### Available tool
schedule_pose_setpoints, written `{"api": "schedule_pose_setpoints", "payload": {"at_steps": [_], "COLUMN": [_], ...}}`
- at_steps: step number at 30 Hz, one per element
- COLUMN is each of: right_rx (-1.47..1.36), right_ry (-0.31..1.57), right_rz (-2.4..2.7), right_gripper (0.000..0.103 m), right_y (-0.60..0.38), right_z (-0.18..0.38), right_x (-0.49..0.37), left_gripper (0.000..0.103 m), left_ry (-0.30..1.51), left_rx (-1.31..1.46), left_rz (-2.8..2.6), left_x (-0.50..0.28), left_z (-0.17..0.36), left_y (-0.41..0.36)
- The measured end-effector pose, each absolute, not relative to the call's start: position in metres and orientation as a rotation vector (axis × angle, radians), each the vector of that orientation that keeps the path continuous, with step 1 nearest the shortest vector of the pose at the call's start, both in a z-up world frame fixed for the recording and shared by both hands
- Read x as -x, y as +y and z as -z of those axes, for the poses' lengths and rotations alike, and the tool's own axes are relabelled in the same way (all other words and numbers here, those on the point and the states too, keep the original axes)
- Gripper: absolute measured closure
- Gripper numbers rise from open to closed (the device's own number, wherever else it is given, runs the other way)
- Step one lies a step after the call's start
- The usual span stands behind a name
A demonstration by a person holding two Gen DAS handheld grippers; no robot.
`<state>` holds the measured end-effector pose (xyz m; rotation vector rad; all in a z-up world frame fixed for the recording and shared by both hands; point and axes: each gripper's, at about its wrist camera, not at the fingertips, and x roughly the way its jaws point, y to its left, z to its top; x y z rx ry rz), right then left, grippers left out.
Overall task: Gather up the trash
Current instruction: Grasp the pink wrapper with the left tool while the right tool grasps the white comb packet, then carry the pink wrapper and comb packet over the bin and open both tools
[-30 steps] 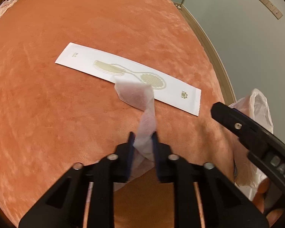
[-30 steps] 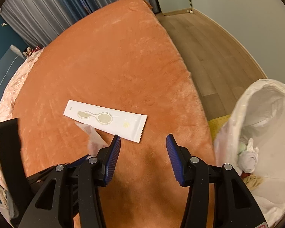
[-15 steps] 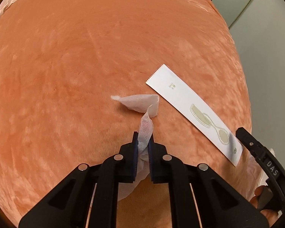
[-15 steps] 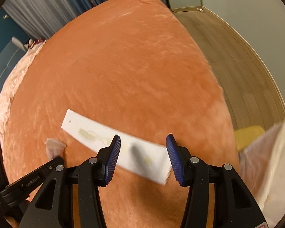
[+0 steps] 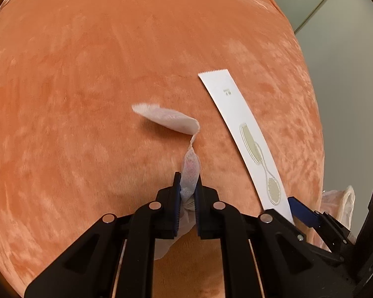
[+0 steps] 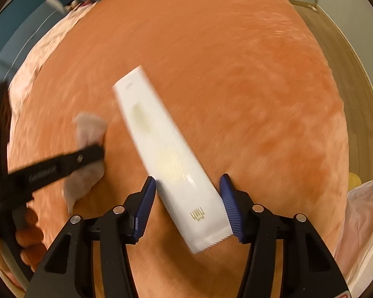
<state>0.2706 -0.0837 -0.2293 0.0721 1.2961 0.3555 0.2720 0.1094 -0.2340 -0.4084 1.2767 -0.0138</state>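
My left gripper [image 5: 187,190] is shut on a thin white tissue [image 5: 170,120], whose loose end curls above the orange bed cover [image 5: 87,99]. A long white sachet [image 5: 243,139] printed with a comb picture lies flat to its right. In the right wrist view my right gripper [image 6: 187,193] is open and straddles the near end of the sachet [image 6: 171,164], both blue pads clear of its edges. The left gripper [image 6: 94,152] and its tissue [image 6: 89,126] show at the left there. One blue finger [image 5: 302,211] of the right gripper shows at the sachet's near end.
The orange plush cover [image 6: 236,87] spreads across both views. A white plastic trash bag [image 6: 360,223] hangs off the bed's right edge, with wooden floor [image 6: 355,79] and a pale wall beyond. A person's hand [image 6: 28,226] holds the left gripper's handle.
Both views have rolled, so the sachet now runs nearly lengthwise. My right gripper has come down and over the sachet's near end. The left gripper stays closed on the tissue.
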Motion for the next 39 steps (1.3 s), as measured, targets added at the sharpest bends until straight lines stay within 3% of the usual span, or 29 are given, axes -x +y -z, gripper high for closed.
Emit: {"api": "schedule_pose_setpoints", "payload": {"at_steps": [3, 14, 18, 26, 39], "right_rx": [-0.068, -0.131, -0.179, -0.267, -0.368], "right_ry": [1.32, 1.368, 1.374, 1.329, 1.163], "right_rz": [-0.385, -0.432, -0.39, -0.409, -0.307], "right_gripper": [0.061, 0.062, 0.08, 0.098, 0.099], "right_y": [-0.07, -0.042, -0.045, -0.059, -0.135], "right_z": [0.23, 0.239, 0.241, 0.218, 0.149], "right_x": [-0.259, -0.256, -0.263, -0.24, -0.154], "left_gripper": [0.094, 0.094, 0.094, 0.094, 0.094], "left_ry": [1.279, 1.282, 1.286, 1.275, 1.222], "left_rx": [0.404, 0.429, 0.43, 0.415, 0.356], "left_rz": [0.022, -0.008, -0.017, 0.002, 0.115], "left_x": [-0.262, -0.242, -0.243, -0.231, -0.178], "left_z": [0.233, 0.228, 0.227, 0.215, 0.16], "left_y": [0.106, 0.129, 0.133, 0.131, 0.072]}}
